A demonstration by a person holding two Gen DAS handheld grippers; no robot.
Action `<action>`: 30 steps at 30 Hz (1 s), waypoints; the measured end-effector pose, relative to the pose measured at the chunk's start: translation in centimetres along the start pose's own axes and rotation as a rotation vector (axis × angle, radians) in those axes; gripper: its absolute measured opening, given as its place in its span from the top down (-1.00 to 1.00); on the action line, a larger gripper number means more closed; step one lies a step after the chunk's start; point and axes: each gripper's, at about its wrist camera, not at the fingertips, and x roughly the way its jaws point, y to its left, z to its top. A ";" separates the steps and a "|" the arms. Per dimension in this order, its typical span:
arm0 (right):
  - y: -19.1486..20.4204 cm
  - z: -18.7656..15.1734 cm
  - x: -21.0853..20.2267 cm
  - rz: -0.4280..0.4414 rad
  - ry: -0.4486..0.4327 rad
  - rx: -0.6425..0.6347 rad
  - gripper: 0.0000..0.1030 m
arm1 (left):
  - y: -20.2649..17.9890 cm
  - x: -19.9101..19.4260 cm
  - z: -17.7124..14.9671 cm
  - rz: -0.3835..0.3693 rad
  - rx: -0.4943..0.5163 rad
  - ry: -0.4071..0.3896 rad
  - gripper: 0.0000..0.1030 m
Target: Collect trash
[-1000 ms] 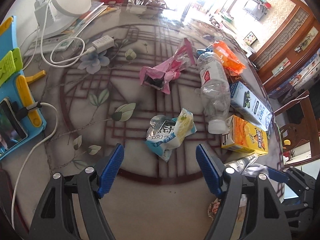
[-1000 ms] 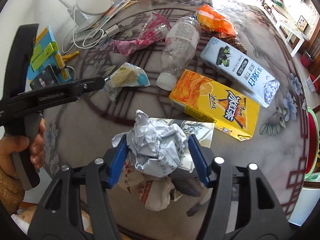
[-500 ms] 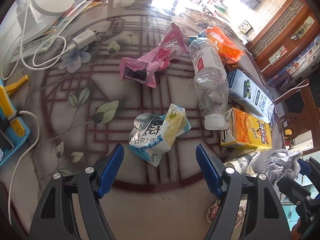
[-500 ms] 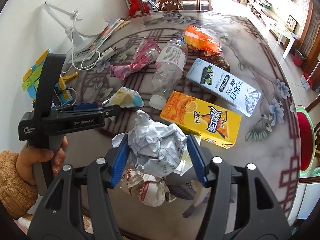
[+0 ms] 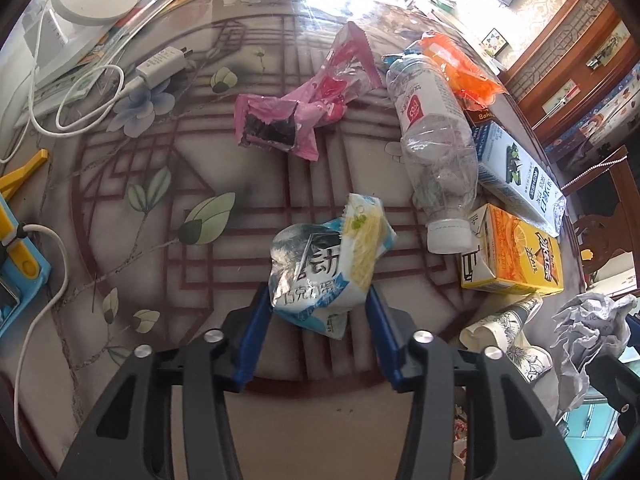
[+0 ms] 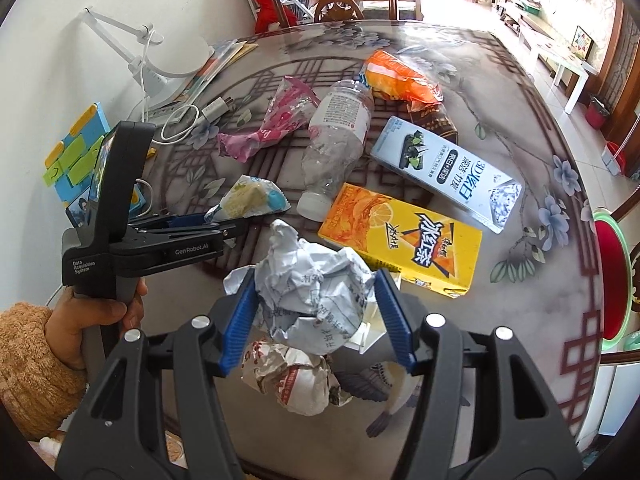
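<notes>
Since the earlier frame, the left hand-held gripper (image 5: pixel 316 320) has narrowed from wide to clamp the blue-white wrapper (image 5: pixel 326 268) at lower centre of the left view. Right hand-held gripper (image 6: pixel 316 316) grips a crumpled paper ball (image 6: pixel 316 296), lower centre of the right view, above the desk (image 6: pixel 520 308). Bottle (image 6: pixel 340 136) and cartons lie beyond.

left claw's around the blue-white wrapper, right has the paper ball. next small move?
Probably lift the left claw straight up: its blue pads sit against both sides of the blue-white snack wrapper, which looks gripped, while the right claw already holds the crumpled paper ball.
</notes>
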 end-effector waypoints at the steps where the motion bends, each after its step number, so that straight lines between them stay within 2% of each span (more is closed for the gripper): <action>1: 0.0 0.0 0.0 -0.001 0.000 -0.001 -0.10 | 0.1 0.0 0.0 -0.003 -0.002 -0.002 0.18; 6: 0.0 0.0 0.1 -0.001 -0.001 -0.002 -0.10 | 0.0 -0.5 0.0 0.008 0.004 -0.025 0.31; 19: -0.5 -0.3 -0.4 -0.011 -0.016 0.008 -0.10 | -1.4 -2.8 0.2 -0.010 0.022 -0.080 0.33; 30: -1.5 -0.5 -1.4 -0.013 -0.047 0.026 -0.10 | -4.2 -5.0 0.5 -0.043 0.068 -0.137 0.34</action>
